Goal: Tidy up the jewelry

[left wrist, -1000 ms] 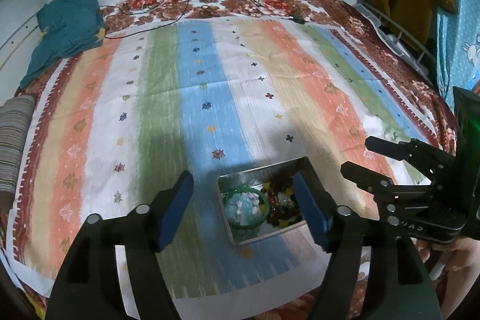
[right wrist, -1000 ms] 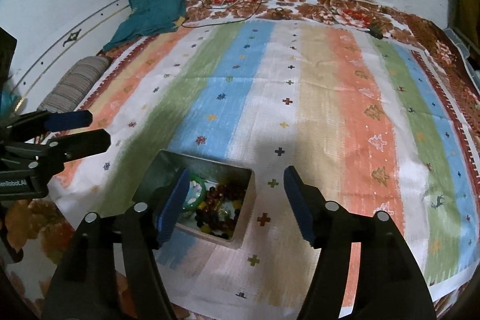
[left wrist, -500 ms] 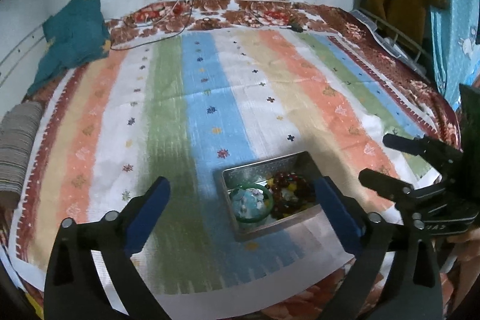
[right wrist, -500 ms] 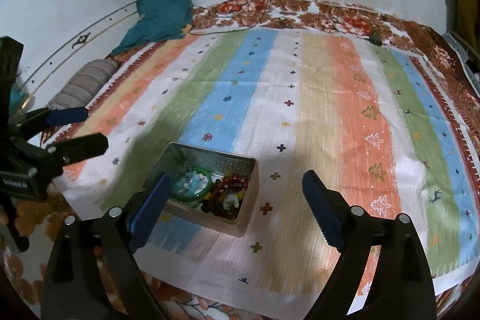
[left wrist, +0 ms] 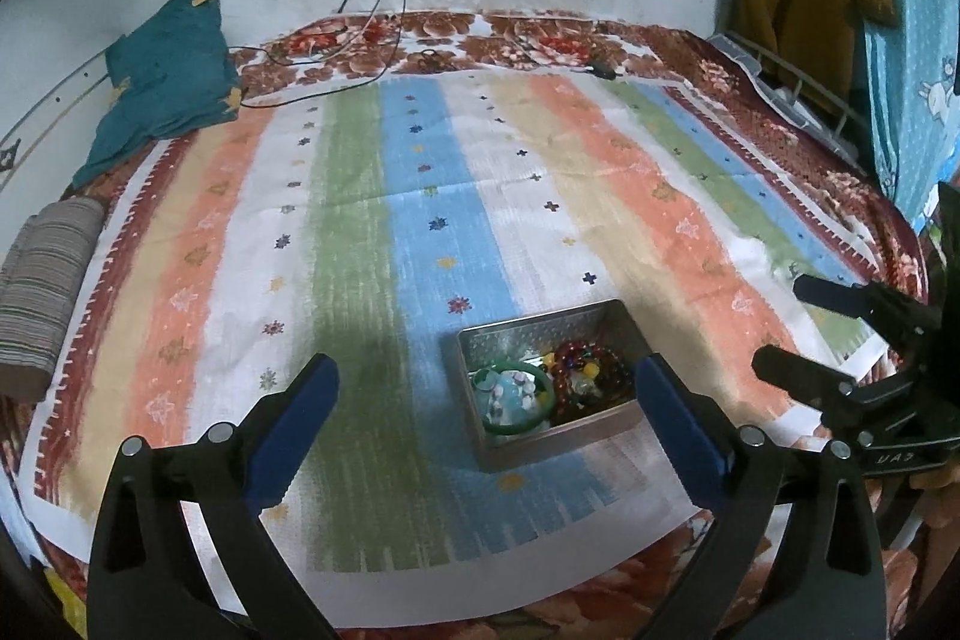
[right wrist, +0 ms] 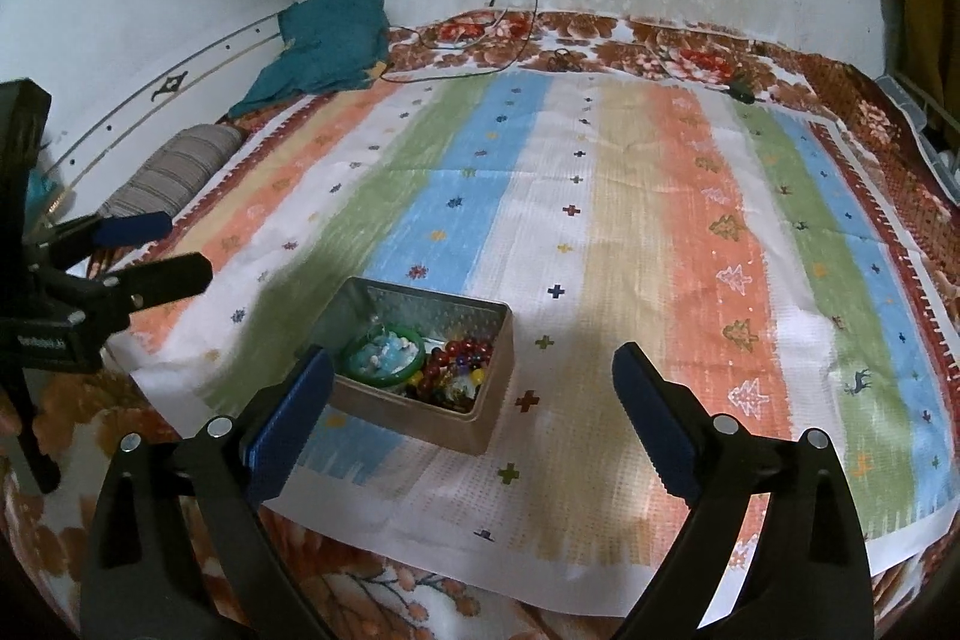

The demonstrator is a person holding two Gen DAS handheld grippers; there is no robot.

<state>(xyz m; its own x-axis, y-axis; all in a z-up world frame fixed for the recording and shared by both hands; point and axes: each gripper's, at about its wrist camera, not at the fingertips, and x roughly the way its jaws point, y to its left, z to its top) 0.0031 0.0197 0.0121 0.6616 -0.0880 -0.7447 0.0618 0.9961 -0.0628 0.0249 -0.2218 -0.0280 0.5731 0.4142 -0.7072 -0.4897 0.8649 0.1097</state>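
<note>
Metal tin (left wrist: pixel 543 388) sits on the striped cloth (left wrist: pixel 420 196) over the bed, and it is my landmark. All the jewelry I can see lies inside it: a green bangle (left wrist: pixel 517 400) at its left end, red beads (left wrist: pixel 585 370) at its right. My left tongs (left wrist: pixel 486 418) hang spread wide above its near side, gripping nothing; my right tongs (right wrist: pixel 471 415) stand just as wide to its near right, also empty.

Judging the step is hard: jewelry gathered in the tin would fit a finished tidy-up or a heap waiting to be sorted, so I name no move.

Pale bits inside the bangle are too small to identify. Beads tangle together; I cannot count strands. The tin's near wall hides whatever lies low behind it.
</note>
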